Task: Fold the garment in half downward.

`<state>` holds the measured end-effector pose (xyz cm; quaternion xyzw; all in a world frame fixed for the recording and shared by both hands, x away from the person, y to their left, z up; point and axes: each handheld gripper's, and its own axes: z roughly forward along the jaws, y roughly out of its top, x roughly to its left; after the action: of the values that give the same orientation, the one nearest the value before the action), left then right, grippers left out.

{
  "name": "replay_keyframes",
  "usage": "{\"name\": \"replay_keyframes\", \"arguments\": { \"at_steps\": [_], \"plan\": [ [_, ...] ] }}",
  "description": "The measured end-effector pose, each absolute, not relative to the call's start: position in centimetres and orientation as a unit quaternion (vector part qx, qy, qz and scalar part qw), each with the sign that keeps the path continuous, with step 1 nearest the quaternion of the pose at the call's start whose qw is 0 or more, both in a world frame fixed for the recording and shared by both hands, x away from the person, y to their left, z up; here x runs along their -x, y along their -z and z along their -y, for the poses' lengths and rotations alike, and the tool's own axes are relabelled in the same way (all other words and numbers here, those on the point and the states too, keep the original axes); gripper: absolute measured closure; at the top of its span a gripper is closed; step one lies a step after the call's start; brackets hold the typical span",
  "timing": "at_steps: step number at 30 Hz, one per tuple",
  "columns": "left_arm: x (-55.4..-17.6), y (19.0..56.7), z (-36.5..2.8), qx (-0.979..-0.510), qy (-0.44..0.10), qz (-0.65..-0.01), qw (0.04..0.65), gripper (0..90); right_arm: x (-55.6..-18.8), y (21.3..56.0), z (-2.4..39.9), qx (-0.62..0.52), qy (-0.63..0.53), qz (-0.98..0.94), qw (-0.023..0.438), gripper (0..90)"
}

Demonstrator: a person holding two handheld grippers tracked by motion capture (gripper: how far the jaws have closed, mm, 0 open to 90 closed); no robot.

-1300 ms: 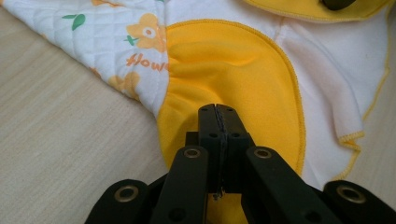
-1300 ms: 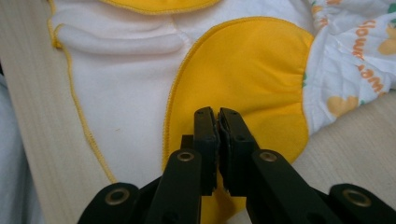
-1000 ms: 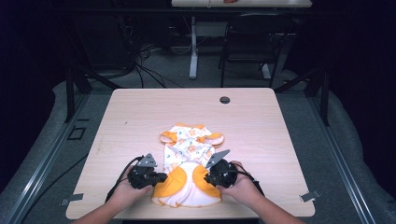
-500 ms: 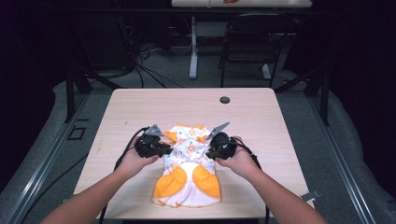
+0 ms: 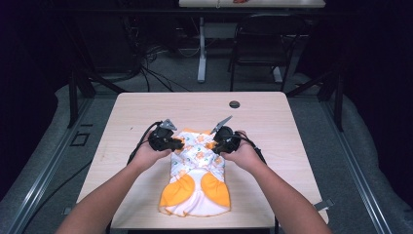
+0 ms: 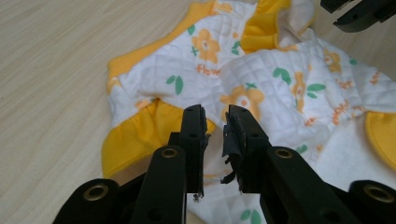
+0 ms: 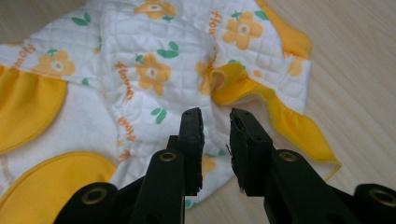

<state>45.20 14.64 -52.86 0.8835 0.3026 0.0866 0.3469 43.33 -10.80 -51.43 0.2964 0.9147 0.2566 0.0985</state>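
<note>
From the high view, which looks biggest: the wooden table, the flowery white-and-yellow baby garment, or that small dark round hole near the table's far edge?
1. Light wooden table
2. Quilted white-and-yellow flowered garment
3. Small dark round hole

The differences are plain.

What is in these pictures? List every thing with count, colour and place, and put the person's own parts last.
garment: one, white quilted cloth with orange flower print and yellow trim, lying at the middle of the table toward the near edge.
table: one, light wood top, centre of the high view.
grommet: one, dark and round, in the tabletop near its far edge.
chair: one, black, on the floor beyond the table.
left gripper: one, black, over the garment's left upper edge, fingers apart with a narrow gap.
right gripper: one, black, over the garment's right upper edge, fingers apart.
forearms: two, entering from the bottom of the high view.
</note>
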Motion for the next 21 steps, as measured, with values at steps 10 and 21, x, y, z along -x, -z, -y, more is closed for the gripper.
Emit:
{"name": "replay_keyframes", "arguments": {
  "at_steps": [10, 21],
  "plan": [
    [-48.1, 53.1, -14.7, -0.875, -0.101, -0.331, 0.337, 79.2, -46.5, 52.3, 10.4, -0.331, -0.258, -0.902, 0.105, 73.6],
    [-49.9, 54.4, -14.0, -0.877, -0.122, -0.344, 0.314, 75.8, -48.9, 52.7, 10.2, -0.365, -0.26, -0.885, 0.126, 72.0]
  ]
}}
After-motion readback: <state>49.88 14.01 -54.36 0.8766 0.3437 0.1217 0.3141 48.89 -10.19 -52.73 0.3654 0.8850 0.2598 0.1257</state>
